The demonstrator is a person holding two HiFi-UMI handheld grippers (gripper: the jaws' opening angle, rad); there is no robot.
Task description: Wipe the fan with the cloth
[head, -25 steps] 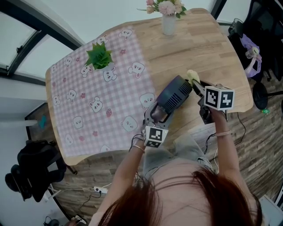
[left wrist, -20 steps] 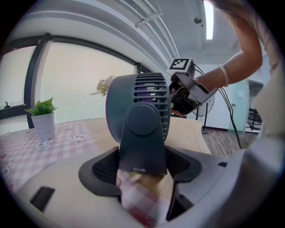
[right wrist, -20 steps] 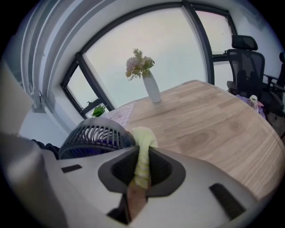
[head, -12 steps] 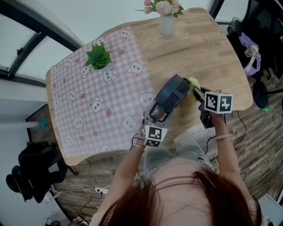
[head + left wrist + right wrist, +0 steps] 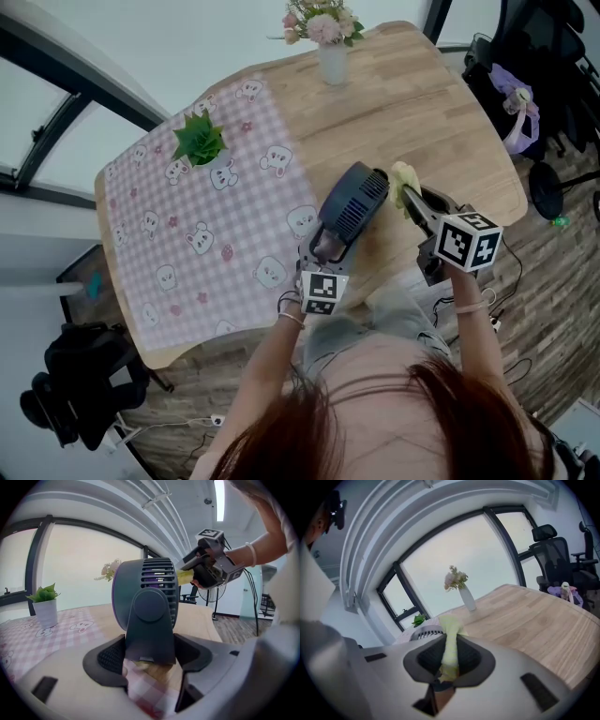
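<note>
A small dark grey fan (image 5: pixel 352 208) with a purple front rim is held off the wooden table (image 5: pixel 441 112), tilted. My left gripper (image 5: pixel 326 251) is shut on the fan's stand (image 5: pixel 151 630), seen close up in the left gripper view. My right gripper (image 5: pixel 411 199) is shut on a pale yellow cloth (image 5: pixel 404 180) and holds it against the fan's right edge. In the right gripper view the cloth (image 5: pixel 450 651) stands folded between the jaws, with the fan's grille (image 5: pixel 425 632) just beyond. The left gripper view shows the right gripper (image 5: pixel 187 573) pressing the cloth (image 5: pixel 183 576) at the cage's side.
A pink checked tablecloth (image 5: pixel 197 234) with bear prints covers the table's left half. A small potted plant (image 5: pixel 199 141) stands on it. A vase of flowers (image 5: pixel 328 47) stands at the far edge. Black office chairs (image 5: pixel 544 84) stand to the right.
The fan and both grippers have shifted a little left and up in view. My right gripper has drawn the cloth slightly away along the fan's right edge.
</note>
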